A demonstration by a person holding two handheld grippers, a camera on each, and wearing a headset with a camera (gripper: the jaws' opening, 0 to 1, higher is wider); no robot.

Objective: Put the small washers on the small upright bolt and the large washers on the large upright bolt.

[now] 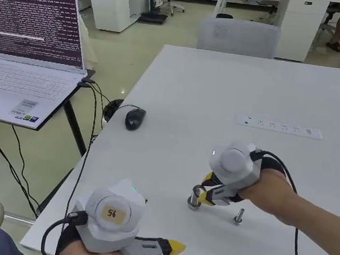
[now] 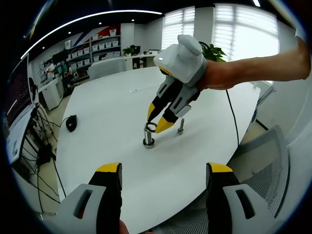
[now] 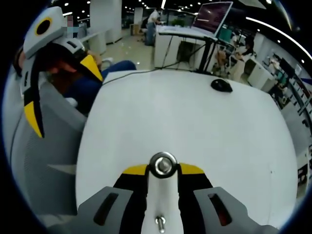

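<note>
head: high, down onto table (image 1: 217, 90) | gripper views: low, facing each other, sharing large bolt (image 2: 148, 138)

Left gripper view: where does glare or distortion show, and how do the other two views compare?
Left gripper view: windows blown out white, table edge bowed by the fisheye. Right gripper view: large washer sharp between the jaws, table sides curved. Head view: even light, straight table edges.

The right gripper (image 1: 205, 189) holds a washer (image 1: 198, 191) just above the large bolt (image 1: 194, 203).
</note>
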